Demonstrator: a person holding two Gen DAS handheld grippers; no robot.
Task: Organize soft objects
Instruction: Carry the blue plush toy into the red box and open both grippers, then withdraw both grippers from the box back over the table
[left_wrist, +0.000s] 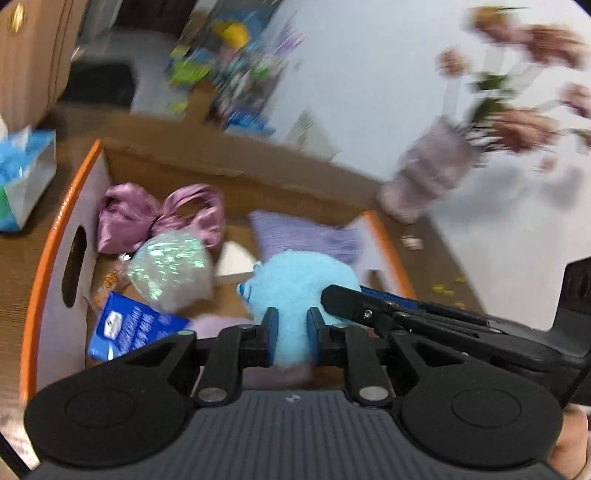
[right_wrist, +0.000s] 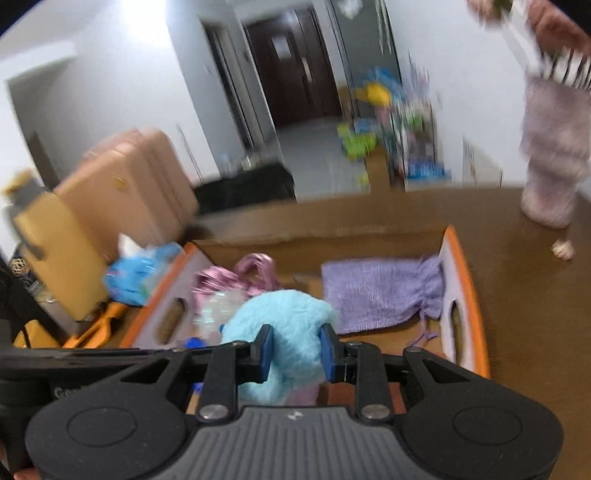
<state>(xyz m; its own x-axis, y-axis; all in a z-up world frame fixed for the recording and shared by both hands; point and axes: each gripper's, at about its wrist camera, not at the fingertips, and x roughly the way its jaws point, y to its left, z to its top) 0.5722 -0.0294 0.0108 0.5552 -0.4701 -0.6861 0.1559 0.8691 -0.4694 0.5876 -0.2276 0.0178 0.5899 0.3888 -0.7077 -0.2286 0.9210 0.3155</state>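
Observation:
A fluffy light-blue plush toy (left_wrist: 295, 280) is held over an open cardboard box with orange rims (left_wrist: 70, 192). My left gripper (left_wrist: 291, 332) is shut on the plush from one side. My right gripper (right_wrist: 295, 350) is shut on the same plush (right_wrist: 284, 317) from the other side; its arm shows in the left wrist view (left_wrist: 424, 314). In the box (right_wrist: 463, 266) lie a pink satin bow (left_wrist: 159, 218), an iridescent white pouch (left_wrist: 170, 269), a purple knit pouch (right_wrist: 380, 291) and a blue packet (left_wrist: 133, 328).
A vase of pink flowers (left_wrist: 436, 173) stands on the brown table right of the box. A blue tissue pack (left_wrist: 26, 173) lies left of the box. Cardboard cartons (right_wrist: 122, 192) and toy clutter (right_wrist: 388, 129) stand beyond the table.

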